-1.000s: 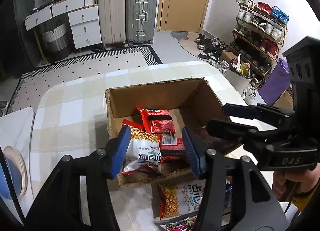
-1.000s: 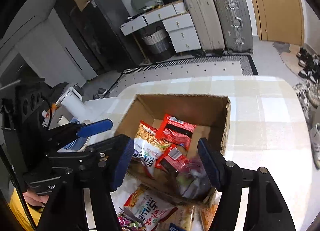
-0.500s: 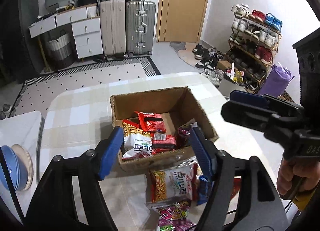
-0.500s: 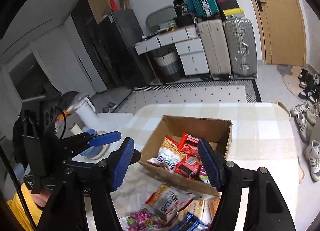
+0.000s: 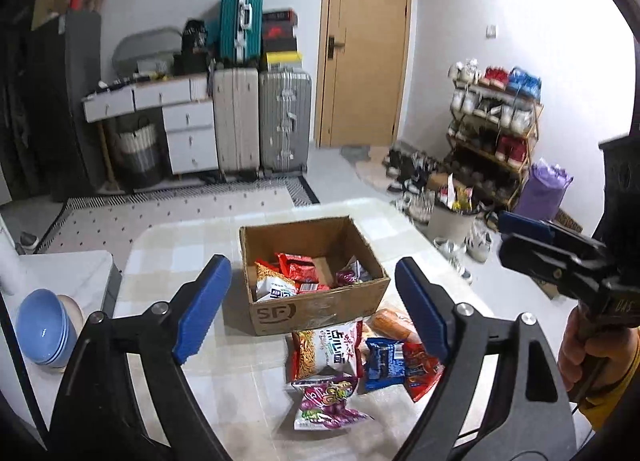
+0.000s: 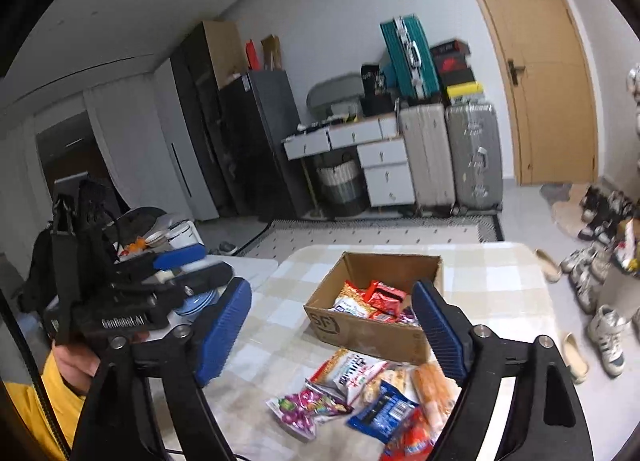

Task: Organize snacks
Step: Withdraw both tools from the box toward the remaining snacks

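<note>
Left gripper (image 5: 312, 297), jaws just opened and empty, hung above cardboard box (image 5: 320, 311) and loose snack packets (image 5: 352, 357).

Even indoor light — fisheye-bent, dark-vignetted edges

snack packets (image 5: 344, 357) before box (image 5: 320, 313)

Suitcases (image 5: 260, 121) by door (image 5: 366, 41); shoe rack (image 5: 496, 133) (crowded); blue bowls (image 5: 42, 327), possibly stacked.
</note>
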The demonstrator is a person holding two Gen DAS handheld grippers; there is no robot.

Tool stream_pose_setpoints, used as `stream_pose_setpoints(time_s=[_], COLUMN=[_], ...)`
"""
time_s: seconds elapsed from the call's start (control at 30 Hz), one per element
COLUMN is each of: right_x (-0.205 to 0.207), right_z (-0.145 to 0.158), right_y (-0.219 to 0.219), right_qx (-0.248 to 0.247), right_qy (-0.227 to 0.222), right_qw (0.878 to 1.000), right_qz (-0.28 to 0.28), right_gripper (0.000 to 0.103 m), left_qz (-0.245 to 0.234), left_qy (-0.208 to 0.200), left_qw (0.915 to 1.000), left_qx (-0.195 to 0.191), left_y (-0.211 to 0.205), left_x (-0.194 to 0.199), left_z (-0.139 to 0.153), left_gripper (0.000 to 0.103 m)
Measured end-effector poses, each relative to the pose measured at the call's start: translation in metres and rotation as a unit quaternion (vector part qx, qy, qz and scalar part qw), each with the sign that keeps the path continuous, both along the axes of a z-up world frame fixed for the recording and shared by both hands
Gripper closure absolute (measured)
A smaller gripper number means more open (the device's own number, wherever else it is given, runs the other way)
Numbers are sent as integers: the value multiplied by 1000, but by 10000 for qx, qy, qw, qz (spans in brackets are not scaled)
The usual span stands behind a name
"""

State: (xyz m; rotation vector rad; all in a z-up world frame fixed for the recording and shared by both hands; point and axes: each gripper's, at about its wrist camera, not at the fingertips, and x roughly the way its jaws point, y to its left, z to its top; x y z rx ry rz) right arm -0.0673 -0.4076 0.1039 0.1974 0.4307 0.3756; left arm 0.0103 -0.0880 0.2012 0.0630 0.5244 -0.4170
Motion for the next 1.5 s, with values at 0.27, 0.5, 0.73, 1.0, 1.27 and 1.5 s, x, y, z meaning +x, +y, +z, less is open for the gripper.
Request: stream_pose_setpoints(time_s=[0.27,0.5,0.73,1.0,1.27,1.5], right_x=[-66,-88,-95,-89,-80,-56], right_z=[-33,-85,-118,-127,-137,-163], right_y=[-8,-8,-6,-8,-7,-9], right_qx=[-29,7,118,157,119,54], right_qy=[-470,-212,13,168,379,833], right_qw=[9979,9976,9974,9970,9968,9942], right_qz=[-437,-660,-718,-745,-701,-672], right_gripper=[7,6,6,6,6,6], left_qz=[367,629,701,540,529,550], left_qy=[-457,72,447,636,874,1186], left_qw=[9975,9974,9964,9964,9948,9914], left_qx=[-402,-345,-159,-118,-51,26], left_y=[40,56,43,25,16,9], left_x=[-68,-85,-76,-63,-53,-33], left_z=[-10,-78,-135,-153,-172,-199], left_gripper=[1,1,1,1,1,1])
